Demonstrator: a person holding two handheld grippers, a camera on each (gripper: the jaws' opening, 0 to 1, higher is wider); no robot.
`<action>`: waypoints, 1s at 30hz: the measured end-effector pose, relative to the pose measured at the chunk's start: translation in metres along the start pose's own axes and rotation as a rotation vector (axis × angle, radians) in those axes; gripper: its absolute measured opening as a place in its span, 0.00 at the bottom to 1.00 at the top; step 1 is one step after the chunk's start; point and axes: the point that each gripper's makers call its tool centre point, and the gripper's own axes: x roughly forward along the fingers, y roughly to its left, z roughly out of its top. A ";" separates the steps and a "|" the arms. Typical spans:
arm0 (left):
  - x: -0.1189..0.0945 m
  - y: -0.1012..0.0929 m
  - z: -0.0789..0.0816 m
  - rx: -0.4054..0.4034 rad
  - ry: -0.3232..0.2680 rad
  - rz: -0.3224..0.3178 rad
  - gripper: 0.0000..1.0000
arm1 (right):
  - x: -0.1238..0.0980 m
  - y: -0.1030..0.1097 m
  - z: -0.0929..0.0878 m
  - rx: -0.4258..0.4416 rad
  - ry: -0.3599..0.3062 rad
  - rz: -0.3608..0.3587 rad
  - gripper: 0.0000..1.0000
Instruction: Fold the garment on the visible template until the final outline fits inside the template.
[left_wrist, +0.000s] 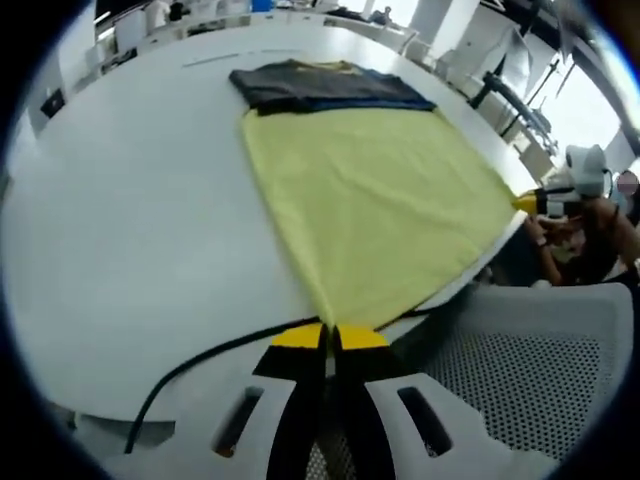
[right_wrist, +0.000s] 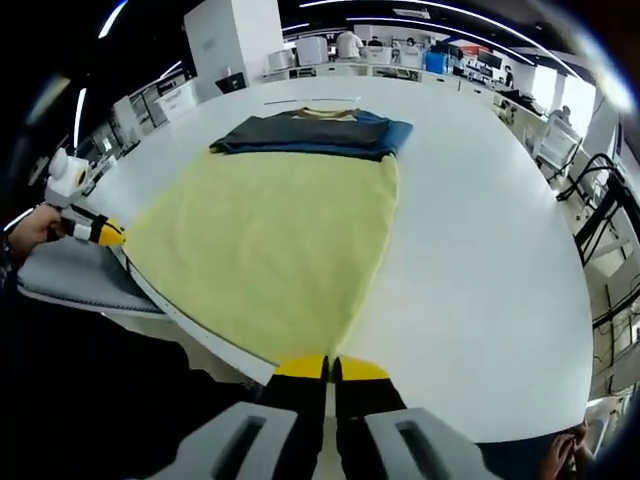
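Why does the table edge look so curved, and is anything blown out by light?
In the left gripper view, the fisheye lens bows the white table and the windows at top right glare white; in the right gripper view, the table edge curves too, ceiling strip lights streak, and the yellow garment stays sharp.

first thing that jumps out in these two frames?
The big yellow garment spread flat across the white table, its far end dark blue. Each pair of tongs is shut on a near corner of the cloth at the table edge: the left tongs at the bottom of the left gripper view, the right tongs at the bottom of the right gripper view.
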 end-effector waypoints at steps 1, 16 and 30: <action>-0.001 0.000 -0.001 -0.002 0.001 0.000 0.00 | 0.000 0.000 0.000 0.002 0.001 0.000 0.00; -0.039 -0.007 0.023 0.005 -0.048 -0.036 0.00 | -0.028 0.009 0.019 -0.038 -0.039 -0.006 0.00; -0.080 0.001 0.096 -0.004 -0.188 -0.018 0.00 | -0.060 -0.005 0.101 -0.067 -0.221 -0.041 0.00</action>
